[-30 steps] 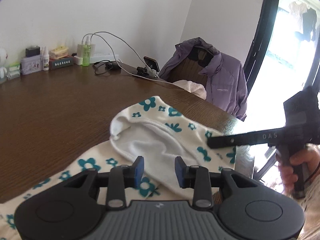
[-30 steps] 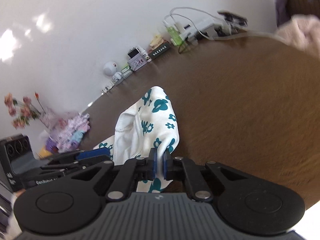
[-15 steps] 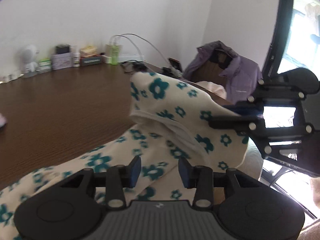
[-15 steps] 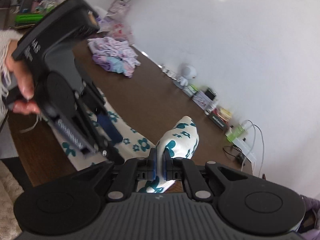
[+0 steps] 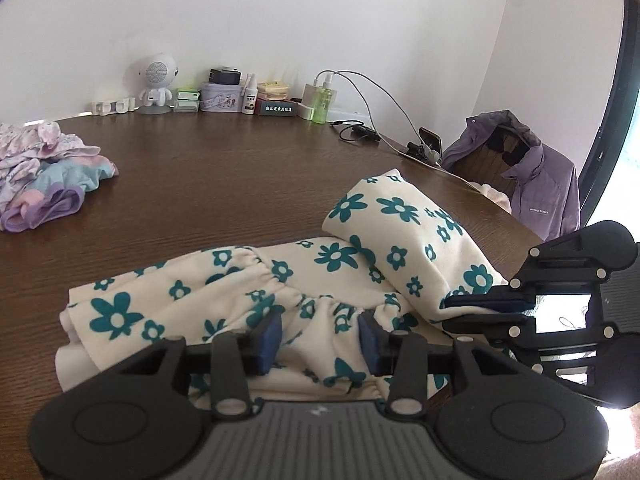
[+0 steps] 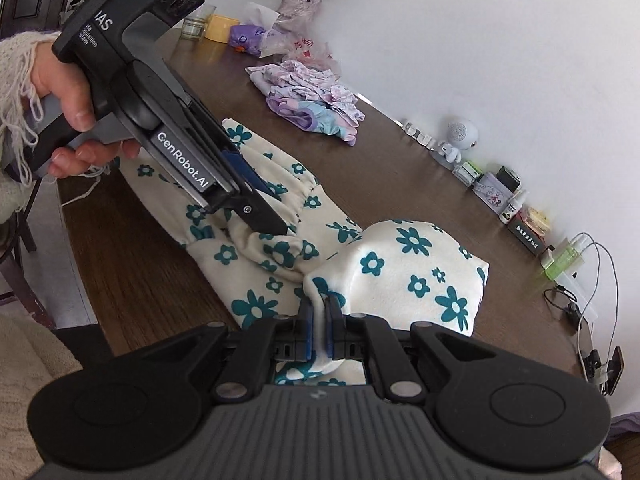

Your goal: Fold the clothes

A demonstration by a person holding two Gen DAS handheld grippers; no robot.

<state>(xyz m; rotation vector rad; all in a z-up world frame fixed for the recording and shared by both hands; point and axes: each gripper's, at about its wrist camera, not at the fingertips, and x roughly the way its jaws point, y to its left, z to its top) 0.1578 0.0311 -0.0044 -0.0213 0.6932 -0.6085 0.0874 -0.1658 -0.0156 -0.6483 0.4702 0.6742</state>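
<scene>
Two grippers work on one garment: the right gripper is clamped on a pinch of the cream floral garment, its blue pads pressed together on the fabric, while the left gripper has its jaws apart, having just been opening, with the gathered elastic band lying between the pads untouched. One hand, in a fringed knit sleeve, is visible on the left gripper's handle; the hand holding the right gripper is out of frame. The garment lies at the near edge of the brown wooden table, one end lifted and folded over the rest, so its underside and full outline are hidden. Farther along the table sits one heap of pastel clothes, its pieces too tangled to count. Against the white wall stand one small white robot-shaped speaker, one green spray bottle and several small boxes with unreadable labels. One purple jacket hangs over a chair, partly cut off by the table edge.
</scene>
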